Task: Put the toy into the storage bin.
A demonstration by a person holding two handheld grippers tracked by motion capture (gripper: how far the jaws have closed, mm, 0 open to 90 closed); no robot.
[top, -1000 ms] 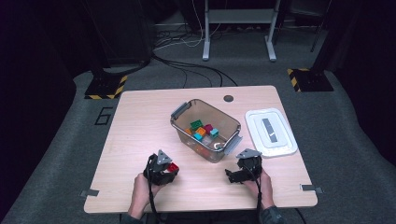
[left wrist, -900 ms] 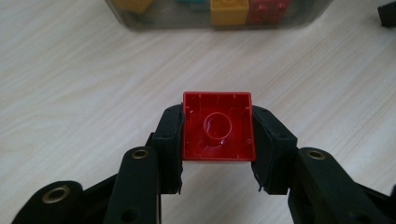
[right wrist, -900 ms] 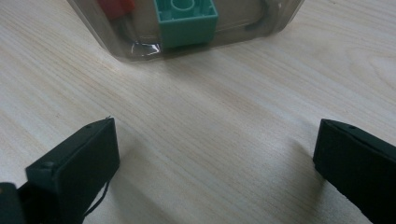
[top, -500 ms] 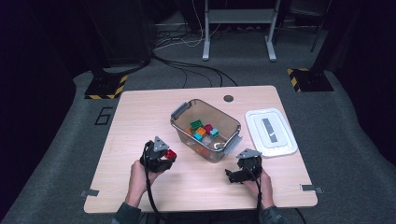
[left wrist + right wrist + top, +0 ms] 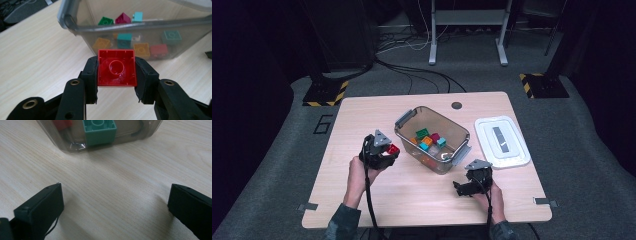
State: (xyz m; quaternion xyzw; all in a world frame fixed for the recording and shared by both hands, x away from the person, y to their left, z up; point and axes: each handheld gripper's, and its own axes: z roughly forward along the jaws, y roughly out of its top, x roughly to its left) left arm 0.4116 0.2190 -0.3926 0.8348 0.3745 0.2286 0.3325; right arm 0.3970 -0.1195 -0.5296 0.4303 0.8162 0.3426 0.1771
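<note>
Red brick: square, hollow underside with its round socket facing the left gripper's camera. Clamped on two opposite sides between the black jaws of the left gripper, above the table and just beside the bin's near wall, to the left of the bin in the high view.

Left gripper: pinching the red brick, pads pressed flat against its sides.

Clear plastic bin: rectangular, grey handles at both ends, standing near the table's middle. Contents: loose bricks in green, magenta, teal, orange; a further red one seems to lie at the bottom, though the cloudy wall blurs it.

Right gripper: low over the table, near the bin's right-hand end, jaws spread wide with only bare wood between them. A teal brick shows through the bin wall ahead of it.

White lid: flat on the table, just right of the bin.

Table: light wood.
</note>
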